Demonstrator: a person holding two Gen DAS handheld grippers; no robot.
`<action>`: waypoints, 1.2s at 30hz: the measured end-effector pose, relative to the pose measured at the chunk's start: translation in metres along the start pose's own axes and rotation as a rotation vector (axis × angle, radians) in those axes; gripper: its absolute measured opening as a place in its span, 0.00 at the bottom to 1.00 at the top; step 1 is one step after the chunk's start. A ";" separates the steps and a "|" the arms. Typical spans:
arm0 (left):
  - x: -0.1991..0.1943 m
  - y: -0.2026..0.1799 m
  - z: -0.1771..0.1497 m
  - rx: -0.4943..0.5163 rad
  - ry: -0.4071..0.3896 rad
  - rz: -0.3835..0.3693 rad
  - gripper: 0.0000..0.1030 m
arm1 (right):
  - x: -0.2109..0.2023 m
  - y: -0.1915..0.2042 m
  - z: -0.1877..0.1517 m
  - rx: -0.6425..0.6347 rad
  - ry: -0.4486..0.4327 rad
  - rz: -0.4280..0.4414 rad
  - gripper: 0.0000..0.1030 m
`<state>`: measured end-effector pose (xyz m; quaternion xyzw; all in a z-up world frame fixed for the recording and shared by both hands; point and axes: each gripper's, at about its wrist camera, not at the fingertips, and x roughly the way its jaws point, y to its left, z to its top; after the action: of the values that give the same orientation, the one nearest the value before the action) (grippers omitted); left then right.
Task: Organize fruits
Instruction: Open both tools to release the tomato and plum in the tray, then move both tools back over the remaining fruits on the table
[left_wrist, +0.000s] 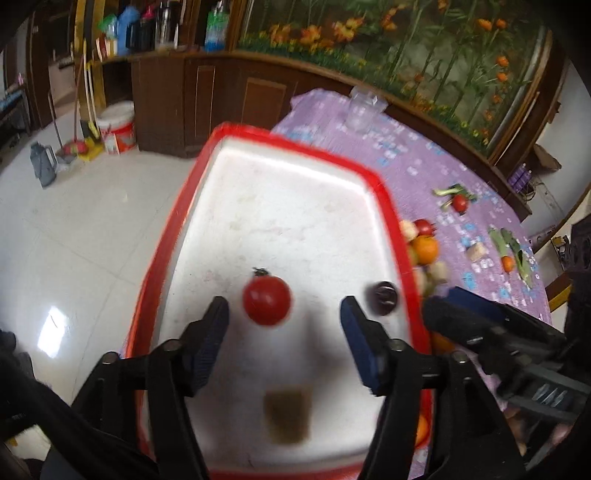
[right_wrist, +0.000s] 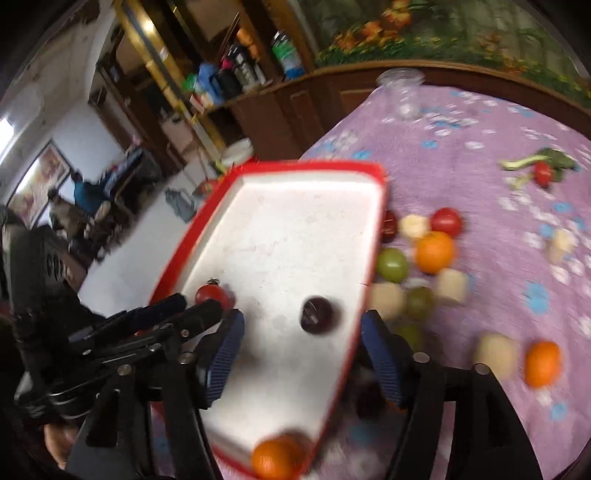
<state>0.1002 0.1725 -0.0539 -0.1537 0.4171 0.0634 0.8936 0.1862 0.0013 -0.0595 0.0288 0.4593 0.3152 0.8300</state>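
Note:
A white tray with a red rim (left_wrist: 384, 192) (right_wrist: 369, 170) lies at the table's left edge. In it are a red tomato (left_wrist: 266, 301) (right_wrist: 210, 293) and a dark plum (left_wrist: 382, 298) (right_wrist: 317, 315). My left gripper (left_wrist: 284, 314) is open just above the tomato, which sits between its fingers untouched. My right gripper (right_wrist: 301, 332) is open over the tray's near right rim, the plum just ahead of it. Its fingers also show in the left wrist view (left_wrist: 476, 314). An orange (right_wrist: 275, 459) lies at the tray's near edge.
On the purple flowered cloth (right_wrist: 480, 129), right of the tray, lie oranges (right_wrist: 435, 252), green fruits (right_wrist: 392, 263), a red tomato (right_wrist: 446, 220) and pale chunks (right_wrist: 452, 284). Farther off are a tomato with greens (right_wrist: 543, 171) and a clear jar (right_wrist: 400, 79). The floor lies left.

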 end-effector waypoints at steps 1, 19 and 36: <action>-0.007 -0.004 -0.003 0.000 -0.022 -0.001 0.67 | -0.019 -0.006 -0.005 0.010 -0.024 0.006 0.71; -0.073 -0.125 -0.077 0.105 -0.035 -0.124 0.71 | -0.162 -0.095 -0.117 0.164 -0.080 -0.112 0.78; -0.084 -0.153 -0.087 0.181 -0.020 -0.095 0.71 | -0.182 -0.086 -0.126 0.105 -0.104 -0.100 0.58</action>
<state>0.0203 0.0007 -0.0085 -0.0913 0.4044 -0.0157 0.9099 0.0617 -0.1980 -0.0256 0.0654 0.4323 0.2470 0.8648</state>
